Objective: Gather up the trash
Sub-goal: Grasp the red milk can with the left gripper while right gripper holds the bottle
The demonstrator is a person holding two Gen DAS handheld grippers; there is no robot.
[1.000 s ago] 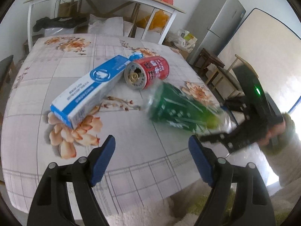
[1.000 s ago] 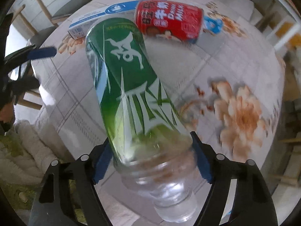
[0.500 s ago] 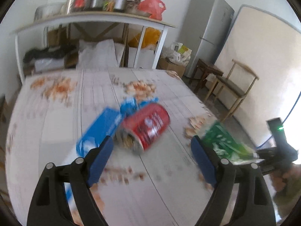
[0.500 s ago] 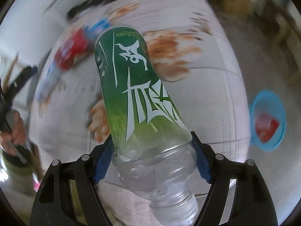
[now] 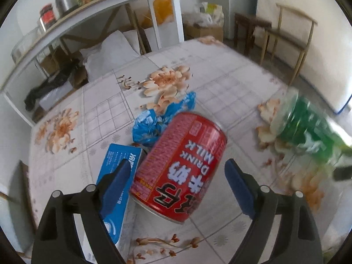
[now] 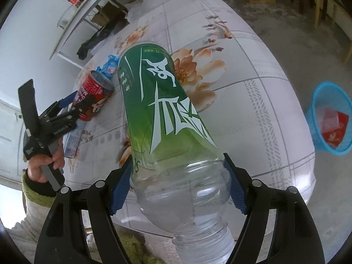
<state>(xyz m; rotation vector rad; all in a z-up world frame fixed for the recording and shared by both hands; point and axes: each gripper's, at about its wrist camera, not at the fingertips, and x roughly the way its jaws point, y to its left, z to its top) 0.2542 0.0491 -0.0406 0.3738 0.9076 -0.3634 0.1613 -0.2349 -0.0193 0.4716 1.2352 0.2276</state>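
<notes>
Bottle point(image 6: 162, 118) lengthwise — cap toward camera

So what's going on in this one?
A person is clearing trash off a flowered table with two handheld grippers. The right gripper is clamped on an empty green bottle, held over the table; a blue bin with some trash in it stands on the floor nearby. The left gripper is open around a red can lying on its side, not gripping it yet. A blue box and a blue wrapper lie beside the can.

Wooden chair point(image 5: 292, 37) stands beyond the floral tablecloth point(image 5: 231, 83).
</notes>
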